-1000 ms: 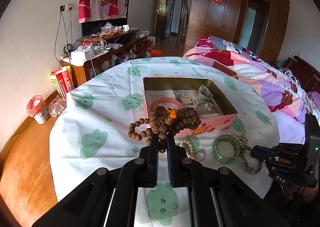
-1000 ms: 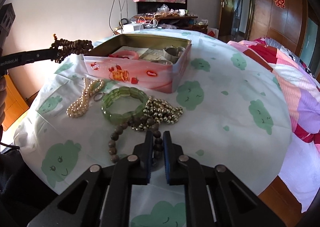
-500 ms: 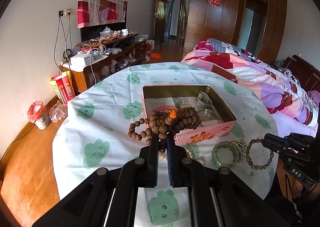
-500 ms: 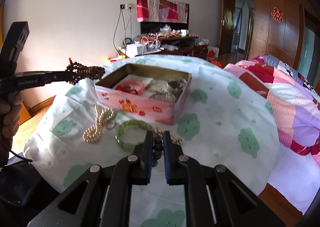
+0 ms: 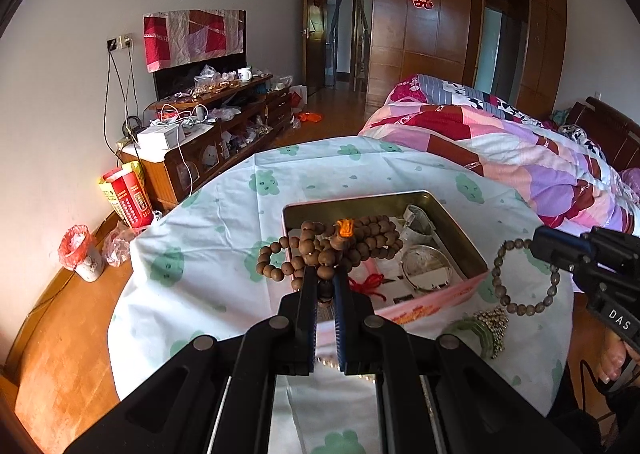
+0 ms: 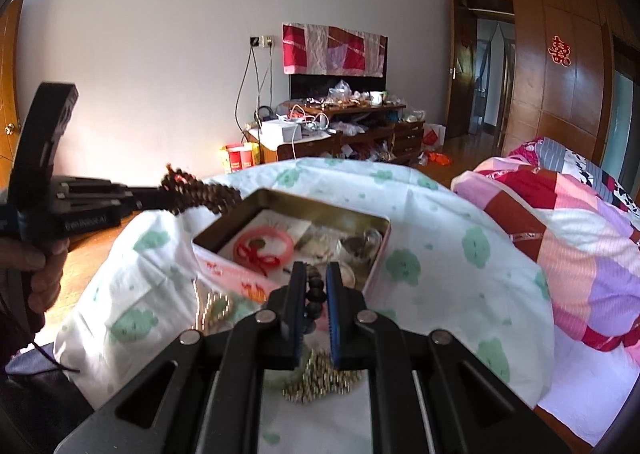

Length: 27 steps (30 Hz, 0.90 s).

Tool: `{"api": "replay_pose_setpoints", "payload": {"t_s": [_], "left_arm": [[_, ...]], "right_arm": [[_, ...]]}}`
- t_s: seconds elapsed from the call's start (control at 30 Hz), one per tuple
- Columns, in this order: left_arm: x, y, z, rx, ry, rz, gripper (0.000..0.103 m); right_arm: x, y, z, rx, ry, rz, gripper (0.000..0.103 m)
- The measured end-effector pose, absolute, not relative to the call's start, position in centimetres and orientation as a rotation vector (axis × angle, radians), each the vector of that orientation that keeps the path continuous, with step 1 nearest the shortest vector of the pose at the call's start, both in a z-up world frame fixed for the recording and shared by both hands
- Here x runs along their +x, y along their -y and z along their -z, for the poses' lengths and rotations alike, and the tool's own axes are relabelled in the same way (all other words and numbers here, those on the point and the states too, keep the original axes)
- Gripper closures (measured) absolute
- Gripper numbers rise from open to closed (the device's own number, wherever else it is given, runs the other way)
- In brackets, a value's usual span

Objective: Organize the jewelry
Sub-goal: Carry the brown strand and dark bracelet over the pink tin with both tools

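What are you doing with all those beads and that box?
A person is tidying jewelry with a grabber tool in each hand. The left gripper is shut on a bunched string of brown beads, holding it above the open tin. The right gripper is shut on a bead bracelet, lifted off the table. A green bangle and gold beads lie on the cloth.

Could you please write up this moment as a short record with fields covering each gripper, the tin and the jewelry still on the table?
left gripper: shut on bundled brown wooden bead strand, held above tin
right gripper: shut on dark round-bead bracelet, lifted clear of table
open pink metal tin: holds pink bangle, clear bangle
on cloud-print tablecloth: green bangle, gold bead pile
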<state>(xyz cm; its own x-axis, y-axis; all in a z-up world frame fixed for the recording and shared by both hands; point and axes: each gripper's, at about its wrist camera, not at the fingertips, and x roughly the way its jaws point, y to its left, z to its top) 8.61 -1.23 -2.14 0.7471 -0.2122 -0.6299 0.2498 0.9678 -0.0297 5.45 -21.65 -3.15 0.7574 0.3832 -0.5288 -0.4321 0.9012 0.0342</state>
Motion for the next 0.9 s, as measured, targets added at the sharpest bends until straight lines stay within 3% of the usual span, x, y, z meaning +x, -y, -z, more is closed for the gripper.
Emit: {"api": "replay_pose_setpoints", "payload": {"t_s": [0.9], "left_arm": [[15.5, 4.6, 4.5, 0.173, -0.751, 0.223, 0.097]], "right_arm": [[14.3, 19.1, 5.4, -0.084, -0.617, -0.401, 0.091]]}}
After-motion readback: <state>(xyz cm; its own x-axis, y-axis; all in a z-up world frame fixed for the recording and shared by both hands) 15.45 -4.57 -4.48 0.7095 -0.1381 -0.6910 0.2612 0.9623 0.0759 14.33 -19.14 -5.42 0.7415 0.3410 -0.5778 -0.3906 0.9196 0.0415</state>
